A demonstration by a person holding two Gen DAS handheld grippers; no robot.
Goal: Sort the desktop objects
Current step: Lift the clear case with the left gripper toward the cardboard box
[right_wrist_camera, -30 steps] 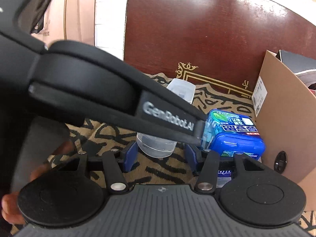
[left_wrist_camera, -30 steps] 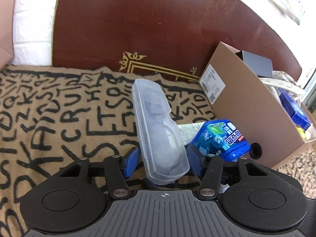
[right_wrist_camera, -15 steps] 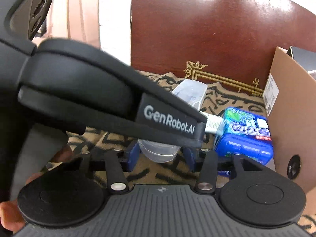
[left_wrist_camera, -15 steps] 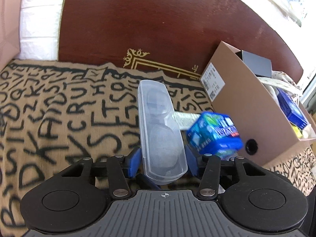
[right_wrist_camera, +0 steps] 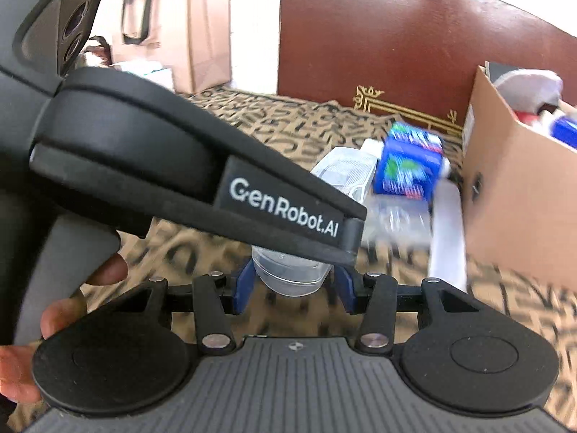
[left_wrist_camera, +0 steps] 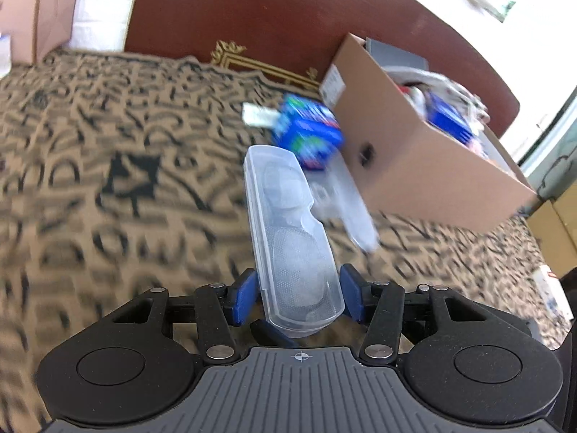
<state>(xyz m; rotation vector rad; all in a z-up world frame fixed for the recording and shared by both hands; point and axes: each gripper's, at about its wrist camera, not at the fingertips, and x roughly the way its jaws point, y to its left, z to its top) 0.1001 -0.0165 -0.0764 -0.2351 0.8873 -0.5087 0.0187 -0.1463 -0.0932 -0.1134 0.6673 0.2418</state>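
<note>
Lifting: left gripper is clamping the case, now raised off the cloth.
Right gripper: trailing under it; grip state unclear.
Blue pack: receding versus a second ago.
Box: probably the case's destination.

We see a clear, frosted plastic case between the blue pads of a black claw. Under it lies a tan cloth patterned with black letters. A bright blue box with green and white print sits beside a plain brown cardboard box. The dark reddish-brown bench carries a gold ornamental line. From the right view, a black claw body bears white lettering.
</note>
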